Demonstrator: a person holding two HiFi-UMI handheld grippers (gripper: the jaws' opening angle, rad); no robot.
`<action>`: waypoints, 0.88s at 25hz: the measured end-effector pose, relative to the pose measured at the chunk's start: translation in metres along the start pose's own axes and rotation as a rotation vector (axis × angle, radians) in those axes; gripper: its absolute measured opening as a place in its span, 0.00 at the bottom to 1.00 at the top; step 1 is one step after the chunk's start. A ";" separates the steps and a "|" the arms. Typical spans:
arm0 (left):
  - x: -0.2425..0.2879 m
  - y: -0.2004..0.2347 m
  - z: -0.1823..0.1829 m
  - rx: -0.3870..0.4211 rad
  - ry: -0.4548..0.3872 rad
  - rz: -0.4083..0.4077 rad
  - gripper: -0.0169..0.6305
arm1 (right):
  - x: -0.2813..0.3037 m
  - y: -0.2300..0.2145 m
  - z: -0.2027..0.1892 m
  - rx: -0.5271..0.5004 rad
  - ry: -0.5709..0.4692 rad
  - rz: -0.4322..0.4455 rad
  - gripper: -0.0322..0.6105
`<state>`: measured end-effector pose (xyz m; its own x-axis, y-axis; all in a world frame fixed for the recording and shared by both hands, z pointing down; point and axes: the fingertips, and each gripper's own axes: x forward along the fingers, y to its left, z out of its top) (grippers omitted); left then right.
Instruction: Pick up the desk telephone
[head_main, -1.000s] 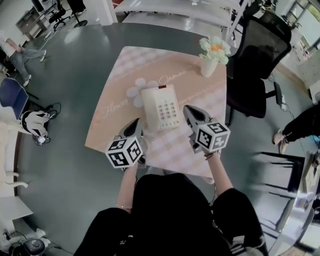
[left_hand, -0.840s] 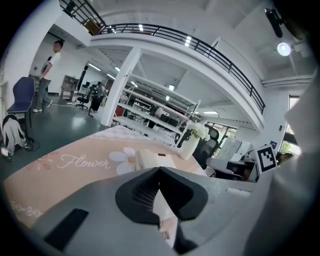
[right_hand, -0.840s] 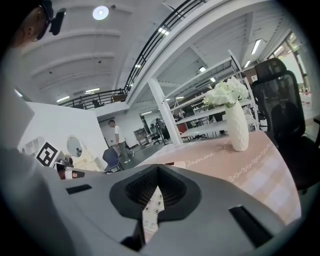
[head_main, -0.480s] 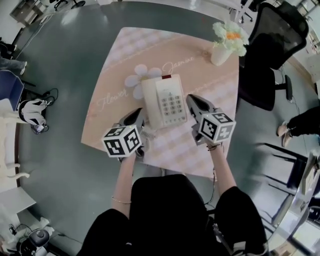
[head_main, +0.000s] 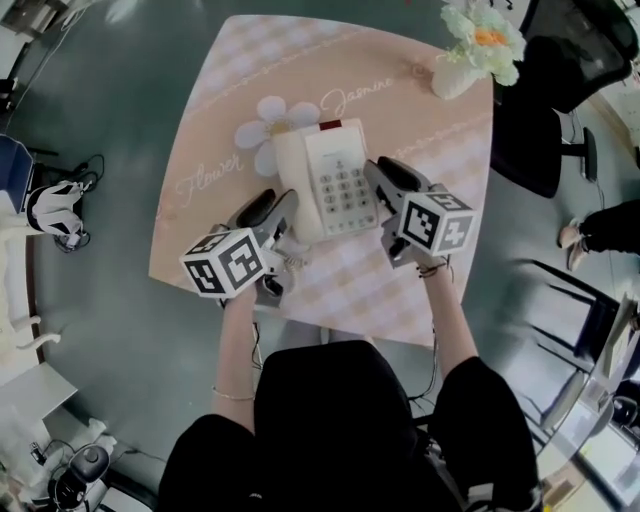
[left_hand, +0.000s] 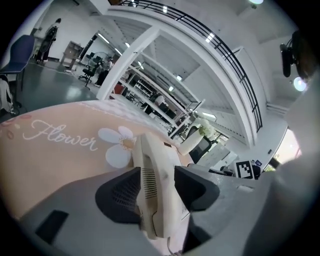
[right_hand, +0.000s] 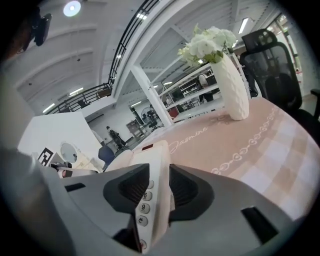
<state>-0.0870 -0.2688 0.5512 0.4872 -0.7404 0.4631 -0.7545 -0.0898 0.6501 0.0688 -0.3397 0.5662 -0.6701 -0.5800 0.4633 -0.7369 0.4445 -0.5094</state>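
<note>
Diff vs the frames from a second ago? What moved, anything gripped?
Both grippers moved forward along the desk telephone. The left gripper now straddles its handset side and the right gripper its keypad edge. Both sets of jaws are opening with the telephone between them, so there is no firm hold yet. The telephone lies flat on the table as before, and the vase has not moved.

Cream desk telephone (head_main: 335, 185); pink checked tablecloth (head_main: 400, 290) printed with a white daisy (head_main: 268, 125).

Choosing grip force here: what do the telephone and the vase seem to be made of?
Telephone: cream moulded plastic with a smooth, slight sheen, judging by its slotted vents and raised keys.
Vase: white, probably ceramic, though plastic is possible; knobbly relief surface, matte-looking.
</note>
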 end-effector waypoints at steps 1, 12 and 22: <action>0.002 0.000 0.000 -0.010 0.004 -0.017 0.34 | 0.003 -0.001 -0.001 0.018 0.008 0.003 0.21; 0.028 0.002 -0.010 -0.073 0.128 -0.130 0.47 | 0.023 -0.004 -0.007 0.193 0.081 0.070 0.33; 0.041 0.002 -0.017 -0.141 0.235 -0.211 0.53 | 0.035 -0.002 -0.015 0.235 0.199 0.124 0.36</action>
<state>-0.0614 -0.2879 0.5814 0.7263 -0.5399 0.4255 -0.5664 -0.1193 0.8154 0.0450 -0.3508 0.5940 -0.7749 -0.3760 0.5080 -0.6232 0.3205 -0.7134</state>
